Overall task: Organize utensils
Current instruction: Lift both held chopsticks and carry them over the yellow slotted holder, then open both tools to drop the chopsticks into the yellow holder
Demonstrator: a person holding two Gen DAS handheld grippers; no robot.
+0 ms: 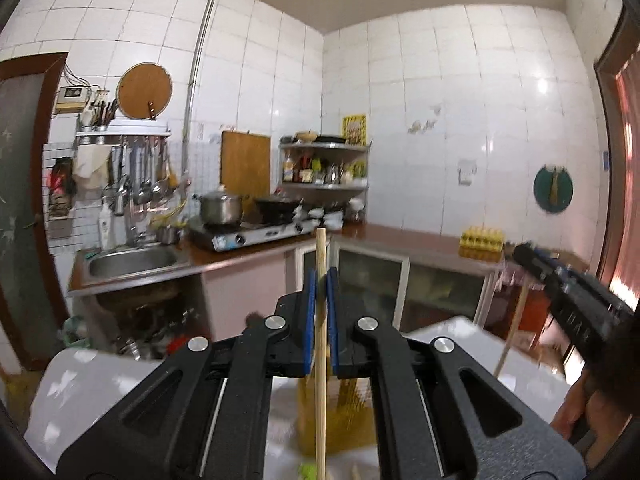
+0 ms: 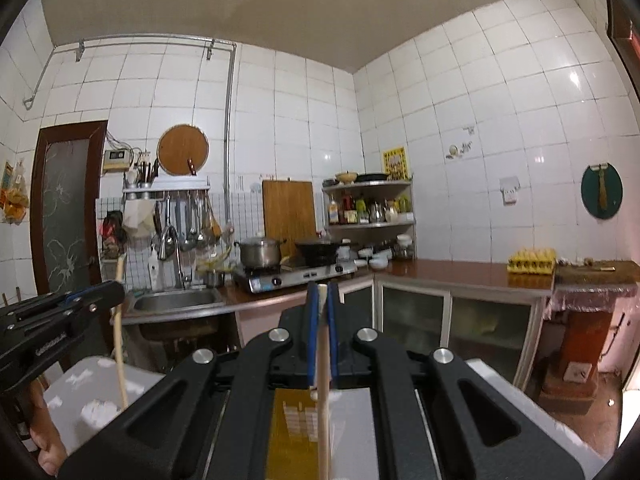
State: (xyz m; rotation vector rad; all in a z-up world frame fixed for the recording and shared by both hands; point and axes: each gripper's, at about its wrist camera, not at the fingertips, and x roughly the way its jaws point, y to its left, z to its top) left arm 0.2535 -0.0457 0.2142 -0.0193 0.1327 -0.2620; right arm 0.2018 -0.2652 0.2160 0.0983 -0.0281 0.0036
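Observation:
My left gripper [image 1: 321, 280] is shut on a thin wooden stick [image 1: 320, 380] that stands upright between its blue pads, its tip poking out above them. My right gripper [image 2: 322, 292] is shut on a second wooden stick [image 2: 323, 400], also upright. Both grippers are held up high and point level across the kitchen. In the left wrist view the right gripper [image 1: 524, 254] shows at the right edge with its stick [image 1: 516, 320] hanging down. The left gripper [image 2: 116, 294] shows at the left of the right wrist view with its stick [image 2: 119, 344]. Below lies a yellow slatted holder [image 2: 292, 432] on a white table [image 2: 88, 384].
Ahead runs an L-shaped counter [image 2: 460, 276] with a sink [image 2: 176, 300], a gas stove [image 2: 296, 276] bearing a steel pot and a black wok, a corner shelf [image 2: 372, 204] and a yellow egg tray [image 2: 530, 260]. Ladles hang on a wall rack [image 2: 188, 216]. A person's hand [image 2: 44, 452] holds the left gripper.

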